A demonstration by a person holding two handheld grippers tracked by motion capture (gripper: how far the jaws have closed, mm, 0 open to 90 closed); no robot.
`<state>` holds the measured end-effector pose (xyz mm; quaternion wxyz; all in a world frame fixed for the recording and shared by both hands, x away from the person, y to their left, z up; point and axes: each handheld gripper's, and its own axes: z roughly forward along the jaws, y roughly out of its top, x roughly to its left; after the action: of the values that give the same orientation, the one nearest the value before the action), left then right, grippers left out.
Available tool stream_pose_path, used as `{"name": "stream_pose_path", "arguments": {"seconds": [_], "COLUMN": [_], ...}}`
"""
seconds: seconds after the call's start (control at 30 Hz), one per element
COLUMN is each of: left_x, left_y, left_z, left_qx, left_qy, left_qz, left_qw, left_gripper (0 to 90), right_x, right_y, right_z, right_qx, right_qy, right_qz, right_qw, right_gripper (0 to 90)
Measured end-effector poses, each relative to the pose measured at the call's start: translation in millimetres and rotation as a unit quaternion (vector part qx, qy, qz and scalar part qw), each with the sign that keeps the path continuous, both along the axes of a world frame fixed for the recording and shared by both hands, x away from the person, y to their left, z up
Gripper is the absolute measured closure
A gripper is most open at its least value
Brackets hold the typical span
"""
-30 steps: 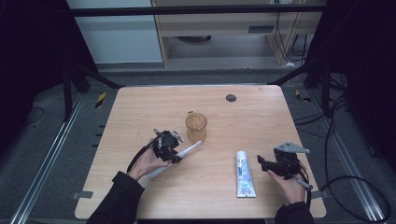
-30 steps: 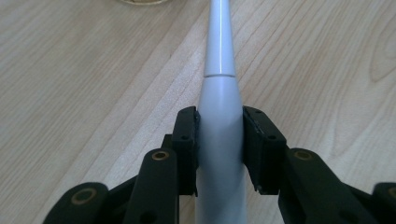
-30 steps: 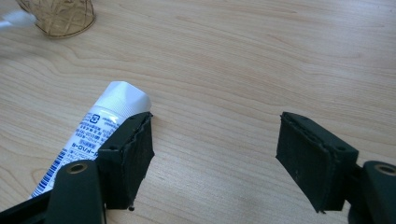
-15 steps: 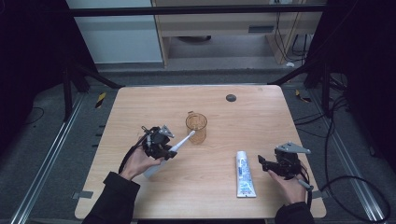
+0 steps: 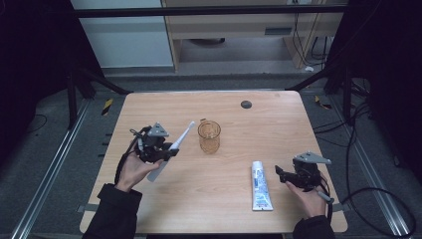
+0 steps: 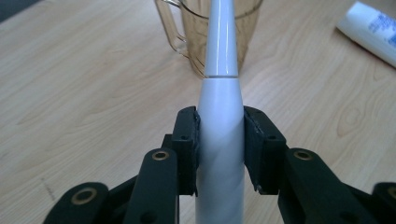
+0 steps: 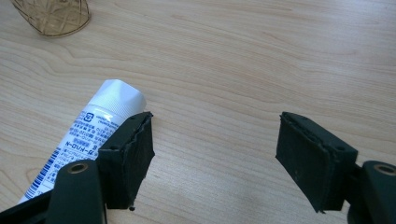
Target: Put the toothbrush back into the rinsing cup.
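My left gripper is shut on the thick handle of a white electric toothbrush. The brush is lifted off the table and tilts up, its head pointing toward a clear amber cup with a handle. A white toothpaste tube lies flat at the front right. Just to its right, my right gripper is open with nothing between its pads; the tube's cap end lies beside one of its fingers.
The wooden table has a small dark round disc near its far edge. Black frame rails and cables run along both sides of the table. The floor beyond is grey.
My left hand has lifted the toothbrush and drawn it left and up, so the brush head now points at the cup from farther off. The right gripper has stayed put.
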<state>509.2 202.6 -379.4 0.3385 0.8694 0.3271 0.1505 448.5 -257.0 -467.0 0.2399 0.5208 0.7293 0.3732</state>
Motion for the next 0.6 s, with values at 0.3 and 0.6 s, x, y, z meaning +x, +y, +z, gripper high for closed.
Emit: {"name": "stream_pose_path", "arguments": {"seconds": [0.3, 0.6], "left_x": [-2.7, -6.1], "left_y": [12.5, 10.3], "left_z": [11.9, 21.0], "left_qx": [-0.054, -0.096], "left_qy": [-0.063, -0.127], "left_qz": [0.082, 0.131], "left_qw": [0.9932, 0.9785], "left_gripper": [66.9, 66.9], "right_x": [0.2, 0.5], "right_y": [-1.3, -2.1], "right_z": [-1.0, -1.4], "right_qx": [-0.003, -0.002], "right_qy": [-0.011, -0.013], "right_qz": [-0.007, -0.012], "right_qw": [0.9999, 0.9998], "right_gripper": [26.3, 25.3]}}
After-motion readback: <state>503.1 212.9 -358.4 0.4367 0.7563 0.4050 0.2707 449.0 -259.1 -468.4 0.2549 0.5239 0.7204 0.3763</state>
